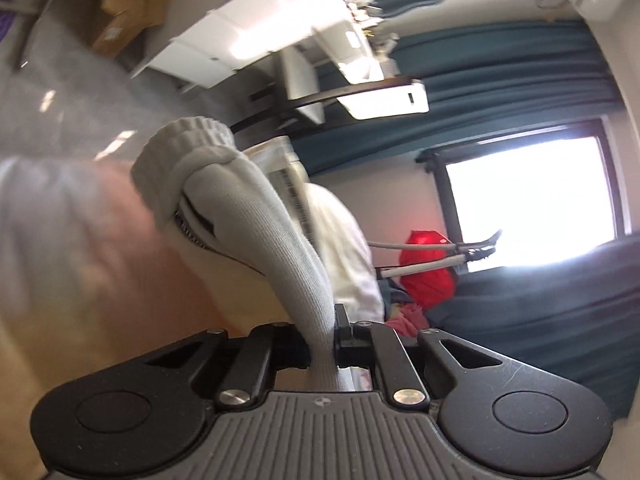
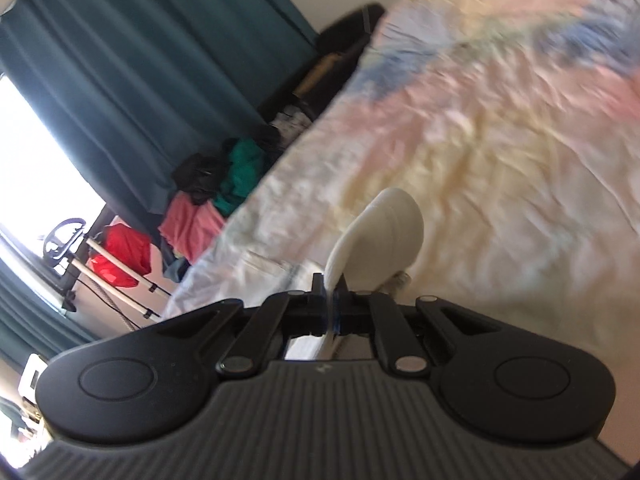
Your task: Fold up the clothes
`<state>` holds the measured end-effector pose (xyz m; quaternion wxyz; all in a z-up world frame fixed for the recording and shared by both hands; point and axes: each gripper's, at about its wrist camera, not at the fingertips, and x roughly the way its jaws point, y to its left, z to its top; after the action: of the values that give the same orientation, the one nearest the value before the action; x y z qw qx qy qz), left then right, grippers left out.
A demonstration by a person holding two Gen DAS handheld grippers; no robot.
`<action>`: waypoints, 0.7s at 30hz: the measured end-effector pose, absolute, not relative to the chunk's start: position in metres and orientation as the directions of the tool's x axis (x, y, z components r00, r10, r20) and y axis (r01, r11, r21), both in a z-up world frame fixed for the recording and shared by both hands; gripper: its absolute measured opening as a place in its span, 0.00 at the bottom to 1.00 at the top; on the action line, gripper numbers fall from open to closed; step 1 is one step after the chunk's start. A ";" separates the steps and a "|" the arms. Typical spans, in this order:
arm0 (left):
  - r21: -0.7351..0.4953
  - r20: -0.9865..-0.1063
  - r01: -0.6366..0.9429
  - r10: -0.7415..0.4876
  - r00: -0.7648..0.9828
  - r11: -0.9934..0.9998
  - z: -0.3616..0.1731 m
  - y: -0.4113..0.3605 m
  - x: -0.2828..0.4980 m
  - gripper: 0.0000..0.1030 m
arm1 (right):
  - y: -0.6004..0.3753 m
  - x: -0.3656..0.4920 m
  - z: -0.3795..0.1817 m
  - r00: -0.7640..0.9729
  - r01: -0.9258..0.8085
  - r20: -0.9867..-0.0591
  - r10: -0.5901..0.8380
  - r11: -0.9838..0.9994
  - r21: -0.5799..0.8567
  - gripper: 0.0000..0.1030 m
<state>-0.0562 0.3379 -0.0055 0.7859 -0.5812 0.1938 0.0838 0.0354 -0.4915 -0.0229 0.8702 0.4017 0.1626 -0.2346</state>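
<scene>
Bedspread (image 2: 500, 128): pastel patches of pink, yellow and blue, rumpled and blurred; fills the upper right of the right wrist view.

Curtains (image 1: 500, 64): teal, pleated, hanging beside a bright window (image 1: 528, 196); seen from both wrists.

Clothes heap (image 2: 208, 200): pink, green and black garments piled past the edge of the bedspread, below the curtains. A red item (image 2: 120, 256) lies near the heap, with a white pole (image 2: 120, 268) slanting across it.

White furniture (image 1: 208, 48): boxy, tilted in the upper part of the left wrist view; a brown cardboard box (image 1: 128, 12) stands beside it on the grey floor.

Garment, task item (image 1: 288, 232): light grey ribbed knit with a thick ribbed cuff at its far end and a dark-edged zip opening in the side. Raised off the surface, stretched forward from the left tongs. Pale white fabric shows behind it; whether this belongs to the same piece cannot be told. In the right wrist view a cream rounded fold of cloth (image 2: 380, 240) rises from the right tongs above the bedspread; whether it is the same garment cannot be told.

Left gripper (image 1: 322, 346): black linkage, jaws clenched on a gathered neck of the grey knit.

Right gripper (image 2: 330, 304): same make, jaws nearly together, pinching a thin edge of the cream cloth.
</scene>
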 end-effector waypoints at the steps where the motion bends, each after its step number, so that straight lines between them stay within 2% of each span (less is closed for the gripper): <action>1: -0.874 -0.402 -0.352 -0.093 0.911 0.334 0.005 0.338 -0.042 0.09 | -0.491 0.050 -0.015 0.842 0.531 -0.462 -0.279 0.582 0.616 0.06; 5: -0.829 -0.422 -0.363 -0.051 0.905 0.427 0.039 0.333 0.040 0.10 | -0.487 0.127 0.013 0.853 0.511 -0.436 -0.286 0.623 0.592 0.06; 8: -0.777 -0.476 -0.420 -0.001 0.879 0.469 0.046 0.331 0.130 0.10 | -0.482 0.203 0.017 0.848 0.515 -0.438 -0.298 0.659 0.548 0.06; 12: -0.717 -0.547 -0.487 0.030 0.837 0.499 0.021 0.331 0.245 0.10 | -0.472 0.299 -0.009 0.814 0.548 -0.475 -0.333 0.710 0.442 0.06; 15: -0.647 -0.625 -0.549 0.043 0.779 0.529 -0.010 0.331 0.315 0.10 | -0.470 0.355 -0.046 0.771 0.583 -0.540 -0.338 0.717 0.383 0.06; 21: -0.552 -0.714 -0.586 0.027 0.700 0.594 -0.069 0.331 0.364 0.12 | -0.466 0.407 -0.105 0.718 0.599 -0.605 -0.345 0.749 0.284 0.06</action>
<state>0.3637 0.3315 -0.0689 0.8253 -0.4107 0.3402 0.1858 0.4075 -0.4661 -0.1054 0.8959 0.2372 0.2678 -0.2633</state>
